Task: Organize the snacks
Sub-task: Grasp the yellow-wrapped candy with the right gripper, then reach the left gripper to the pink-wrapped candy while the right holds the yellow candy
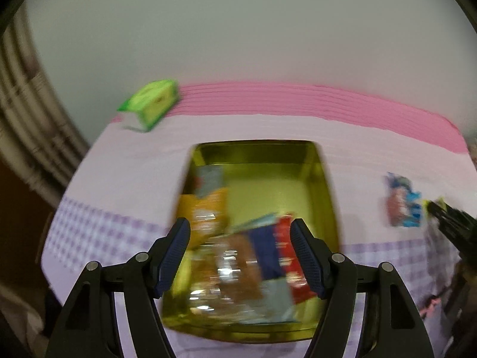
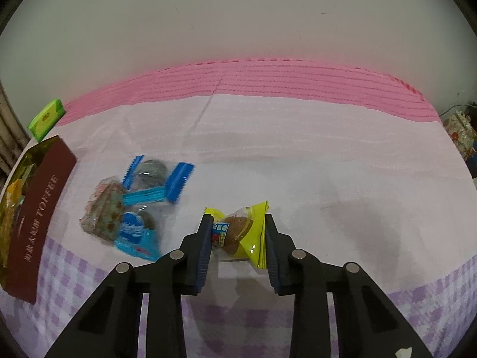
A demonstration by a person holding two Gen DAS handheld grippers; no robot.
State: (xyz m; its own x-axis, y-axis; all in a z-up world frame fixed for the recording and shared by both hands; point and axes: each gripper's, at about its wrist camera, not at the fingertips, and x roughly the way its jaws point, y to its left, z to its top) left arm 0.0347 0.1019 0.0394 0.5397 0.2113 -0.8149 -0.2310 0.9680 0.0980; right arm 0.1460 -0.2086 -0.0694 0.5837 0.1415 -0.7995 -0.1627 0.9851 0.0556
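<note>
Blue-padded right tongs (image 2: 238, 240) sit closest to the lens, closed onto a yellow-wrapped snack (image 2: 243, 231) with a brown cake showing through its clear window; both pads press the wrapper's sides, and it appears lifted just above the table (image 2: 328, 155), which is covered in a pale cloth with purple checks at the near edge and a pink band at the far edge. To the left, near the tongs, lies a cluster of blue-wrapped snacks (image 2: 137, 203) on the cloth. Further left stands the gold tin (image 2: 18, 179), its dark red side lettered TOFFEE, with packets inside. A green box (image 2: 47, 119) lies beyond the tin at the far left corner.

From the left wrist view, which is blurred by motion, the left tongs (image 1: 240, 253) are spread wide and grip nothing, poised over the gold tin (image 1: 325, 194). Several packets (image 1: 253, 256) in orange, blue and red lie in its near half. The green box (image 1: 153, 103) sits at far left.
</note>
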